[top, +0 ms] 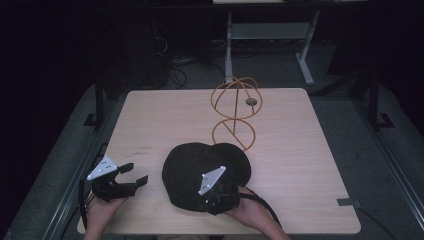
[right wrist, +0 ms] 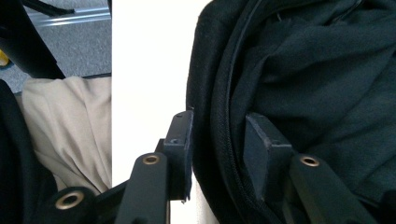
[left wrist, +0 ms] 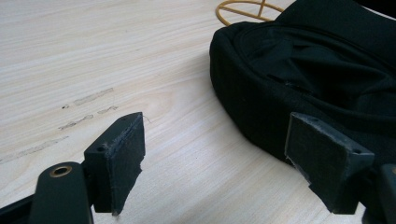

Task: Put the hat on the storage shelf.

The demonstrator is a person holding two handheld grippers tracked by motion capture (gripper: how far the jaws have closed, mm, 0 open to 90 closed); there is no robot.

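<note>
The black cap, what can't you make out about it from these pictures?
- High view: the near part of the black cap is covered by the right gripper and hand.
- Left gripper view: the cap is cut off by the right edge.
- Right gripper view: the cap's rim sits between the jaws; whether they pinch it is unclear.

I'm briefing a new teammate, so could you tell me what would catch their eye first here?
A black cap lies upside down at the table's near middle, its rim between the right gripper's jaws. Behind it stands an orange wire stand. The left gripper is open beside the cap, touching nothing.
</note>
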